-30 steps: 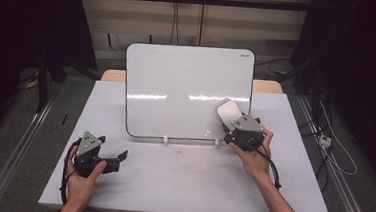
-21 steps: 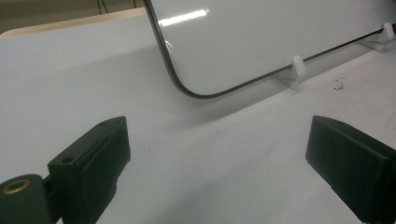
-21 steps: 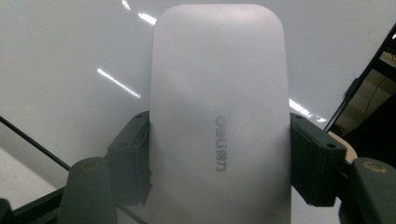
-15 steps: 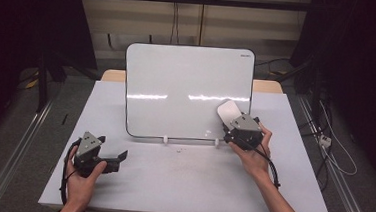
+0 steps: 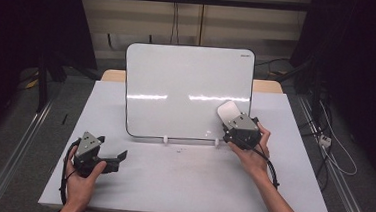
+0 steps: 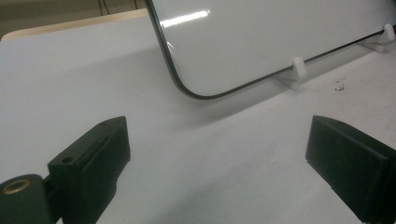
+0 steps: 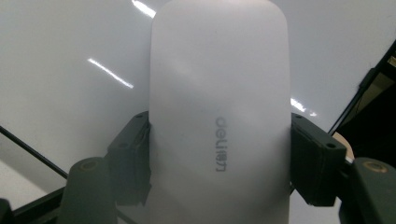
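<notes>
A whiteboard (image 5: 187, 91) stands upright on small white clips at the middle of the white table (image 5: 185, 186). My right gripper (image 5: 231, 120) is shut on a white eraser (image 5: 227, 110), held against the board's lower right part. In the right gripper view the eraser (image 7: 219, 116) sits between both black jaws with the board (image 7: 60, 56) right behind it. My left gripper (image 5: 117, 158) rests low over the table at the front left, jaws wide apart and nothing between them. The left gripper view looks past its own gripper (image 6: 217, 154) at the board's lower corner (image 6: 196, 88) and a clip (image 6: 298, 67).
Metal rails (image 5: 18, 144) run along the floor on both sides of the table. Cables (image 5: 329, 141) lie on the floor at the right. Dark curtains hang at both sides. A few dark specks (image 6: 338, 85) lie on the table near the clip.
</notes>
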A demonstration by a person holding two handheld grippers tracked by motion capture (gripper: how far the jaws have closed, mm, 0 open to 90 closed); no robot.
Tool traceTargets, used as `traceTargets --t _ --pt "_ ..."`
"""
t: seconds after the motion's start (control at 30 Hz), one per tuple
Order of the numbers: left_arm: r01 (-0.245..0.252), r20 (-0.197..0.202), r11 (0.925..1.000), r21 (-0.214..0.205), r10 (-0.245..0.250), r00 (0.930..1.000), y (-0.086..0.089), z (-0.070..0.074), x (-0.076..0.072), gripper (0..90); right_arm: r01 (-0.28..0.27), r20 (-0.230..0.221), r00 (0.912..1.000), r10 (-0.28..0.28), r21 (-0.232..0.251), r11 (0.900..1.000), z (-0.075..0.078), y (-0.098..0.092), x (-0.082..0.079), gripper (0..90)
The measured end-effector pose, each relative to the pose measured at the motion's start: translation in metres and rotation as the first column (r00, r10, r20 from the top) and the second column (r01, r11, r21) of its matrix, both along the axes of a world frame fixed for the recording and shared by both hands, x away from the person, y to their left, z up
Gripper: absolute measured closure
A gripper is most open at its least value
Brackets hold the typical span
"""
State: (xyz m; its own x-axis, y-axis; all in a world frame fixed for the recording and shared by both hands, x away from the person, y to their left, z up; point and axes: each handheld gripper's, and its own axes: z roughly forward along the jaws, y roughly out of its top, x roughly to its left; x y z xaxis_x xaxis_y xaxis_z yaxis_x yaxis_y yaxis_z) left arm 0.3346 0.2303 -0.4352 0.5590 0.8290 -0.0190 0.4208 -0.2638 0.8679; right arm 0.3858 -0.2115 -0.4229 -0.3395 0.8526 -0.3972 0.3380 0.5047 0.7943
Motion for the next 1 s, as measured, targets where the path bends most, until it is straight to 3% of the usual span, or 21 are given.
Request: traceTargets --t 0.8,1.0 --pt "-0.011 -0.004 0.9999 -0.006 0.011 0.9999 0.0013 0.0007 -0.001 6.4 -0.006 -0.034 0.9994 0.007 0.046 0.9989 0.0012 -0.003 0.0014 30.3" --pt "-0.011 -0.009 0.9999 -0.005 0.011 0.9999 0.002 0.0 -0.0001 6.4 -0.011 -0.046 0.9988 0.015 0.08 0.9967 0.002 -0.0057 0.0029 22.9"
